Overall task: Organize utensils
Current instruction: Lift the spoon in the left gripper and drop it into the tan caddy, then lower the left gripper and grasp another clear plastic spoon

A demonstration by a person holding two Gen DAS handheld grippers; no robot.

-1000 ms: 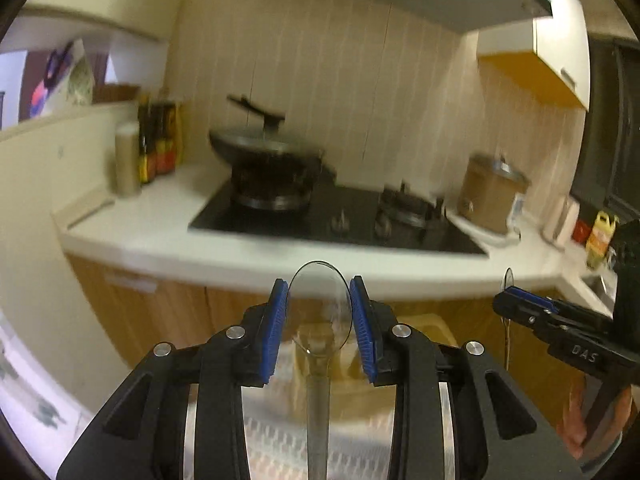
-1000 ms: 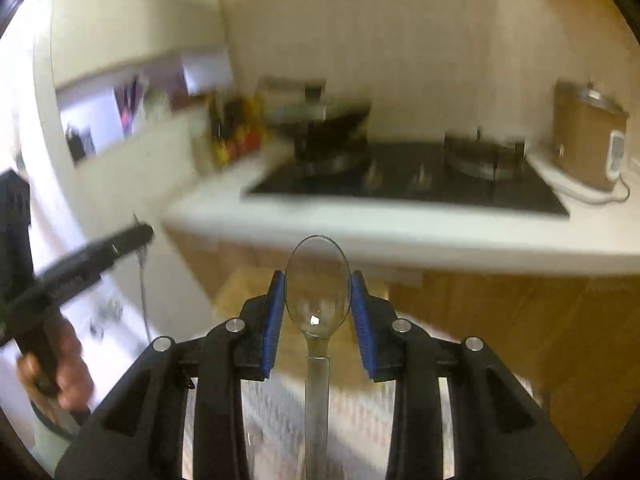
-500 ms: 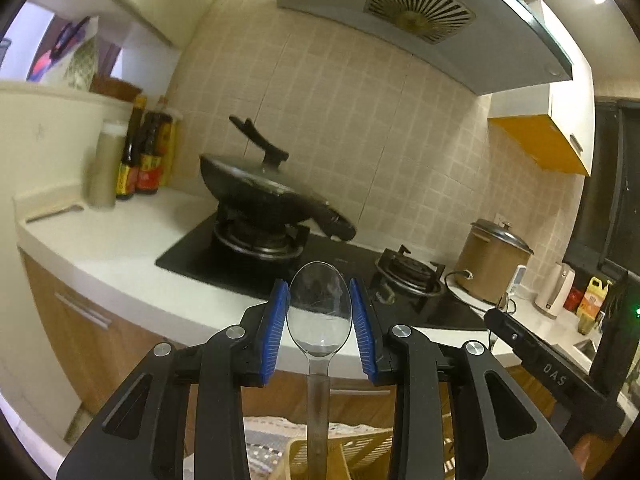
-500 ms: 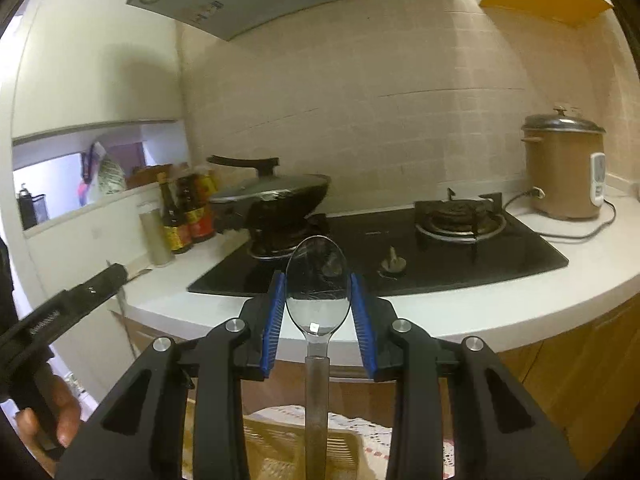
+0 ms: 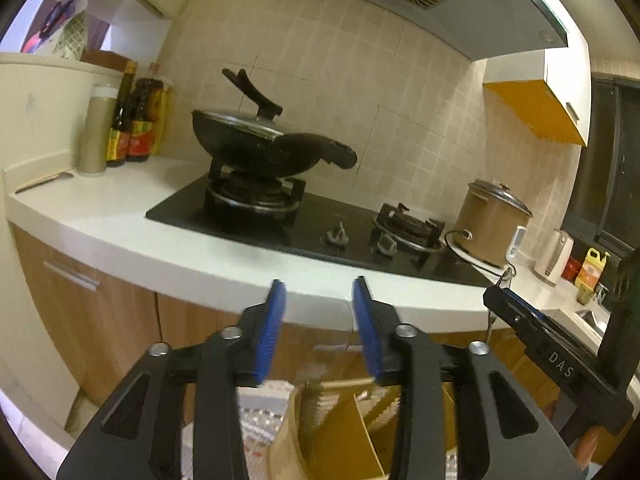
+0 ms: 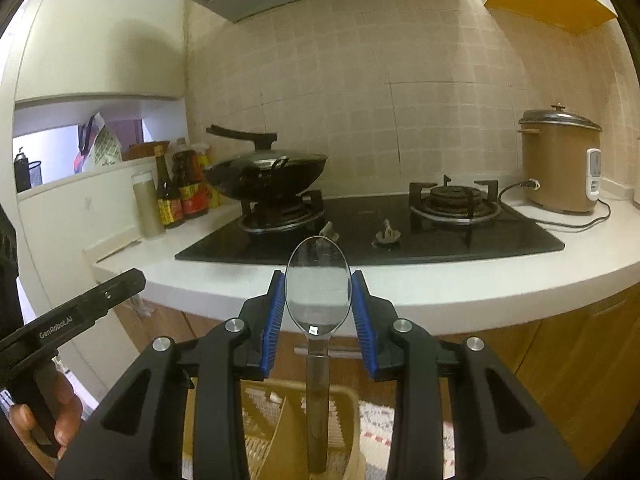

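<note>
right gripper jaws clamp clear spoon at bowl: light, stiff, slippery. left gripper jaws released, empty.

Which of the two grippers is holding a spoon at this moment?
The right gripper: a clear spoon sits between its blue pads. The left gripper has nothing sharp between its pads.

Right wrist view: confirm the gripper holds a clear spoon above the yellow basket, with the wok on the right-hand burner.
Wrong burner. The right wrist view shows the wok on the left-hand burner; the right gripper does hold the clear spoon above the yellow basket.
</note>
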